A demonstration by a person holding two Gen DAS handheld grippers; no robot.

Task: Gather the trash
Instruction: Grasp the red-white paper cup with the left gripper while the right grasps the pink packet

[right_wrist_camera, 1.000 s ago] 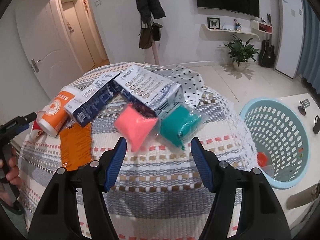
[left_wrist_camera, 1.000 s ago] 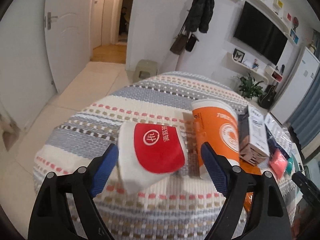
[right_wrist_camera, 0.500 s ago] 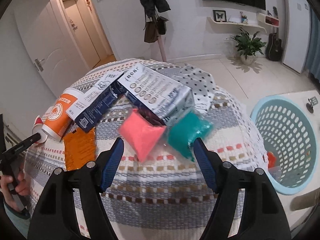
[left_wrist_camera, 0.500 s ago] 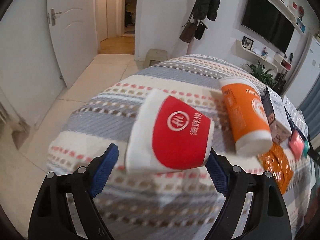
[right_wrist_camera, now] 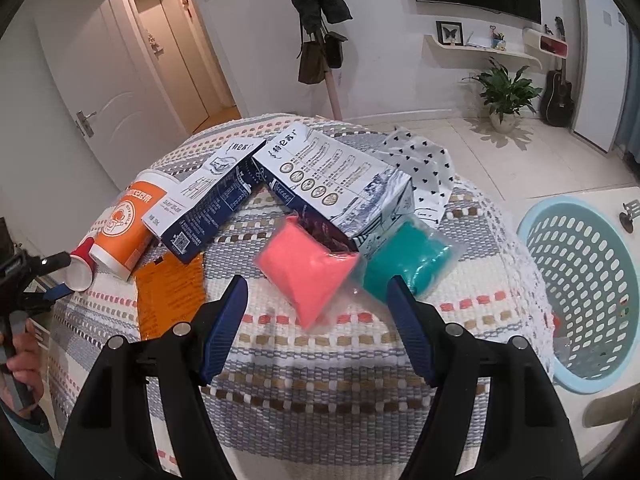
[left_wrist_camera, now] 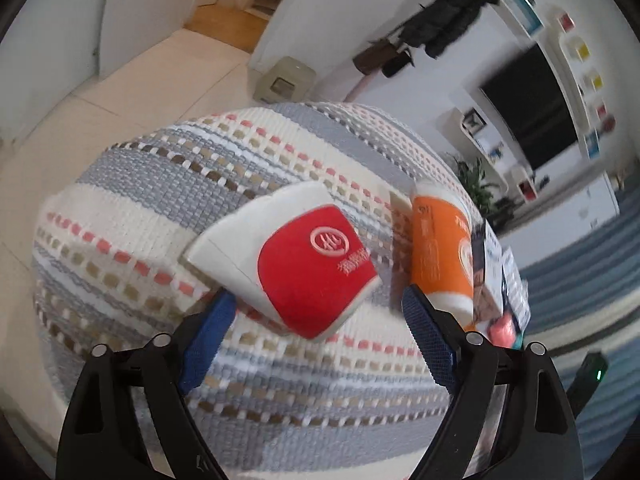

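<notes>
Both tools gape: left tool (left_wrist_camera: 316,316) flanks the red cup (left_wrist_camera: 288,268), right tool (right_wrist_camera: 316,304) near the pink packet (right_wrist_camera: 308,276).

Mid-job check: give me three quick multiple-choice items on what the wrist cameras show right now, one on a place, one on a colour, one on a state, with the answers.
1. Where does the red and white paper cup lie?
A. Inside the basket
B. On the striped cloth beside the orange cup
C. On the floor

2. What colour is the laundry-style basket?
A. Light blue
B. Black
C. Yellow

3. How is the right gripper?
A. Shut on the pink packet
B. Shut on a carton
C. Open, holding nothing

Answers:
1 B: it lies on its side on the striped cloth, the orange cup next to it.
2 A: its perforated wall is pale blue.
3 C: its fingers stand apart, the pink packet lying ahead of them.
</notes>
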